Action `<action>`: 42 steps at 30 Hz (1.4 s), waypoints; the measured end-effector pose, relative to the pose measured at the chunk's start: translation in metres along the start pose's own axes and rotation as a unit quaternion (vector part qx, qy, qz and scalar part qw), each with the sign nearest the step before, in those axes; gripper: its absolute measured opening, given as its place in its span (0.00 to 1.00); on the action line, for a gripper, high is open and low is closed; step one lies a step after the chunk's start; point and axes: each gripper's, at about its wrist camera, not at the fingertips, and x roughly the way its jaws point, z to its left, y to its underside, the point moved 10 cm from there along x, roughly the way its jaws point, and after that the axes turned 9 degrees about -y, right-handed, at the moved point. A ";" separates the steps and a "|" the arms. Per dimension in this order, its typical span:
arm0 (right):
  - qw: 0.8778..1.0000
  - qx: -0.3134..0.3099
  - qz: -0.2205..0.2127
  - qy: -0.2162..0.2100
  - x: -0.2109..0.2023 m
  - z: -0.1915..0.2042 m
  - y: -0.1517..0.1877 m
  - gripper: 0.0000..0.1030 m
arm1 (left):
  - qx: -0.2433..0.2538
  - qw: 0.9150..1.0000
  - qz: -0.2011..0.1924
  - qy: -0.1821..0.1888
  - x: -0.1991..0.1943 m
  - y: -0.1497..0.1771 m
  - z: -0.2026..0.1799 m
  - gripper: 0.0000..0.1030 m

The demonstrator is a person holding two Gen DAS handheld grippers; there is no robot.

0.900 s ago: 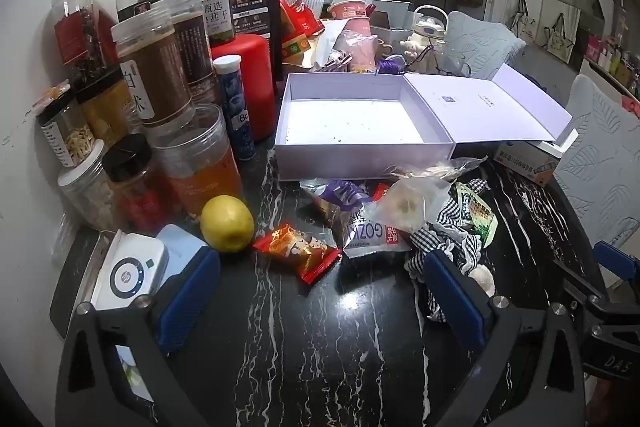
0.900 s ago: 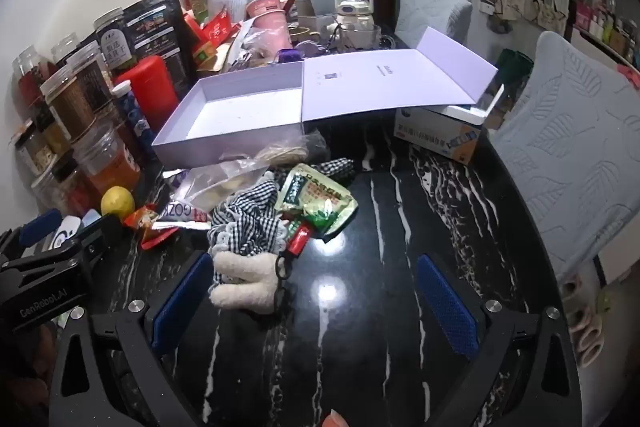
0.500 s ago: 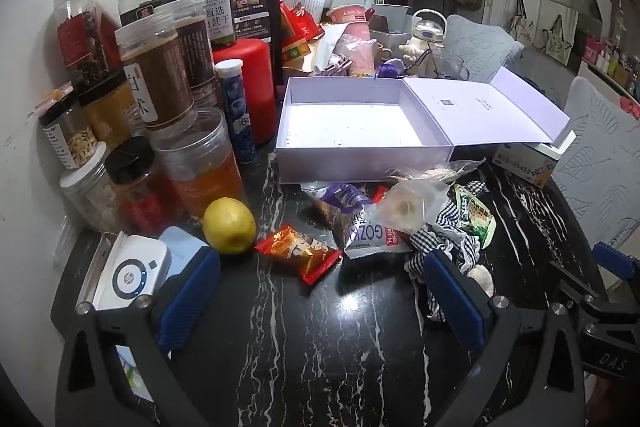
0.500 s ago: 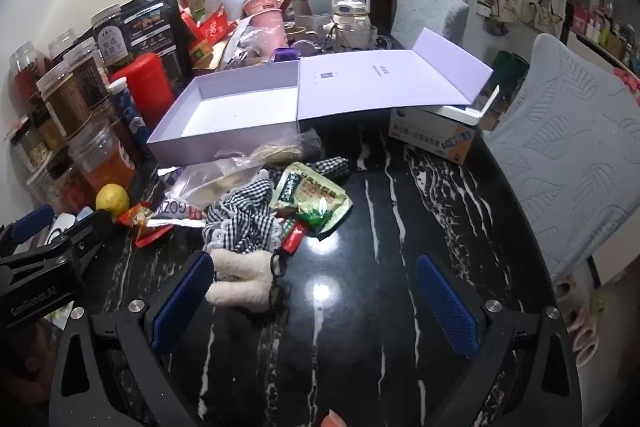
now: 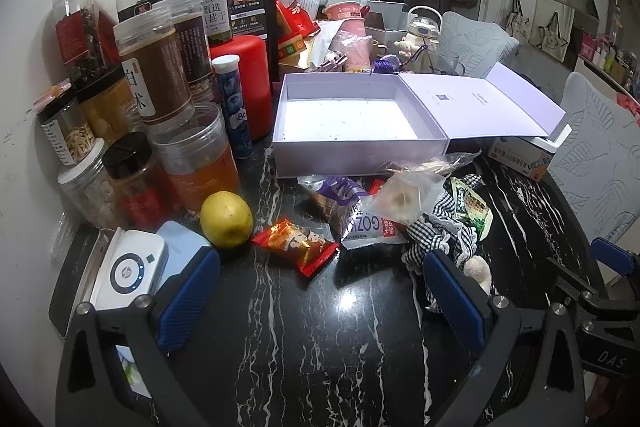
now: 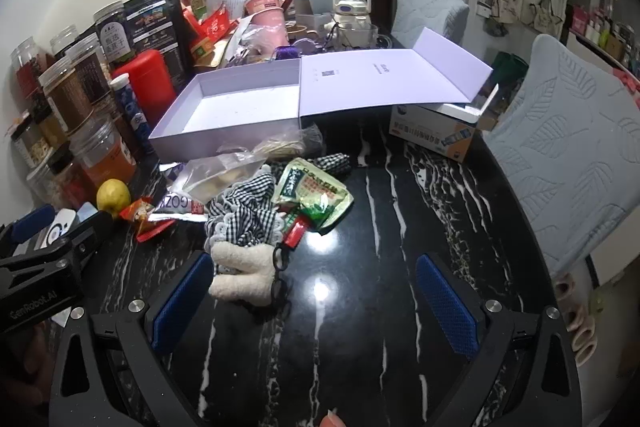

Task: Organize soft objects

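Both grippers: left [image 5: 320, 291], right [image 6: 316, 299], jaws wide, empty. Plush [image 6: 240, 267] at right's 10 o'clock: close on body, lift to box [image 6: 224, 131].

Bench [image 6: 360, 327]: glossy black marble, white-veined. Box [image 6: 224, 139]: matt lilac card. Toy [image 6: 240, 275]: cream plush; cloth [image 6: 248, 211]: checked fabric; packets [image 5: 296, 241]: shiny foil.
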 end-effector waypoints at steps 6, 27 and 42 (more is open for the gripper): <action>1.000 -0.002 0.002 -0.001 0.001 0.001 0.001 1.00 | -0.001 1.000 0.002 0.004 0.000 0.002 -0.001 1.00; 1.000 -0.004 0.005 0.002 -0.002 0.004 0.006 1.00 | 0.004 1.000 0.008 0.009 0.002 0.006 -0.003 1.00; 1.000 0.002 0.010 0.002 0.001 0.002 0.009 1.00 | 0.005 1.000 0.018 0.007 0.005 0.010 -0.003 1.00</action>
